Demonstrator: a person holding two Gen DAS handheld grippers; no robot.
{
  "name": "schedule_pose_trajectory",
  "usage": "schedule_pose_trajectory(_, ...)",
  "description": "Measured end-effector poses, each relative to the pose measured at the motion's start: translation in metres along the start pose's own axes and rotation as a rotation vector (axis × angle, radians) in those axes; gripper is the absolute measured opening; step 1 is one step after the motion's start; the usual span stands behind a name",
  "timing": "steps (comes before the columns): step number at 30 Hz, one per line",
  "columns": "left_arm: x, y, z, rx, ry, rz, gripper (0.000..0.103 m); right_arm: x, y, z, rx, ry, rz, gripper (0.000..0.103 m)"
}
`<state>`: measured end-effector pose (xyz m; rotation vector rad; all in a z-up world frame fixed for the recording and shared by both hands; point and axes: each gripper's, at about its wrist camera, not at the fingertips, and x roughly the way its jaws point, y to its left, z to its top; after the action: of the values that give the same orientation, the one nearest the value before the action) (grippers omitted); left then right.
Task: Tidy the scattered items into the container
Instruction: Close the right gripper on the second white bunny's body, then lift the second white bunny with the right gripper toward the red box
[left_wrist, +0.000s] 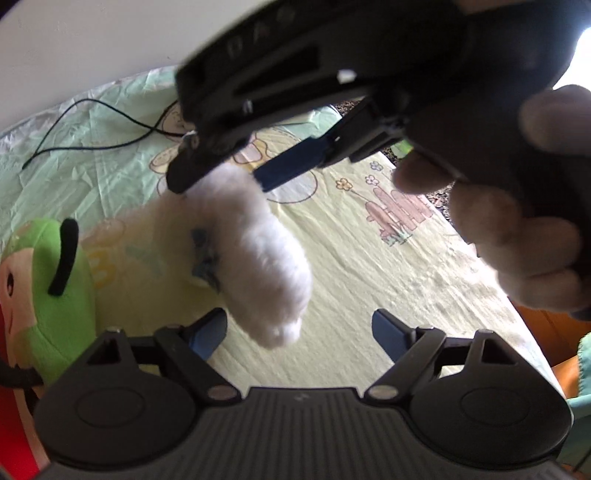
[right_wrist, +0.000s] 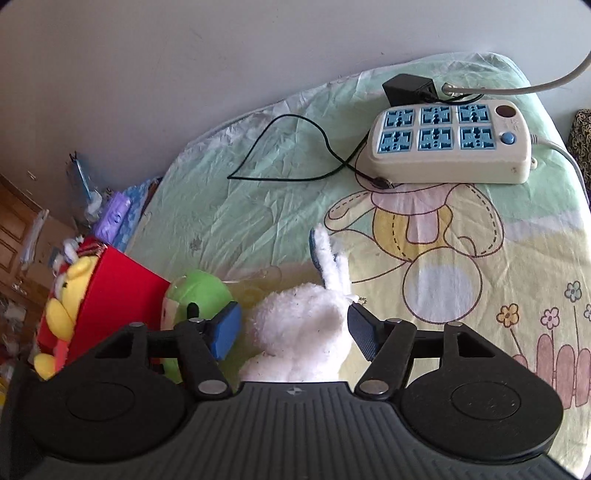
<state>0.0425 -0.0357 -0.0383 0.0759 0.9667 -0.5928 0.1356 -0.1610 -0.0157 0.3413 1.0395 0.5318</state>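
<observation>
White fluffy long-eared plush rabbit (right_wrist: 303, 325)

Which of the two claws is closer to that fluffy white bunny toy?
Right. The right gripper straddles the white bunny toy, its jaws on either side of the body. The left gripper sits open just short of it, with the toy's lower end near its left finger.

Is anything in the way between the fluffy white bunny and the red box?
Yes. The green plush toy sits between the white bunny and the red box, right against the box's side. The bunny would probably need lifting over it.
</observation>
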Motion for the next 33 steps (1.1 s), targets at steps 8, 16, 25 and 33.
schedule_pose_trajectory(8, -0.017, 0.021, 0.013, -0.120, -0.066, -0.010, 0.093, -0.001, -0.027, -0.013, 0.164, 0.048, 0.073, 0.056)
schedule_pose_trajectory(16, -0.001, 0.024, 0.016, -0.132, -0.020, -0.010, 0.083, -0.013, -0.026, -0.027, 0.148, 0.070, 0.096, 0.056)
schedule_pose_trajectory(25, 0.014, 0.028, 0.010, -0.118, 0.029, 0.012, 0.050, -0.015, -0.039, -0.030, 0.238, 0.042, 0.100, 0.064)
schedule_pose_trajectory(33, 0.014, 0.022, 0.010, -0.087, 0.027, 0.042, 0.049, -0.007, -0.037, -0.034, 0.286, 0.039, 0.085, 0.064)
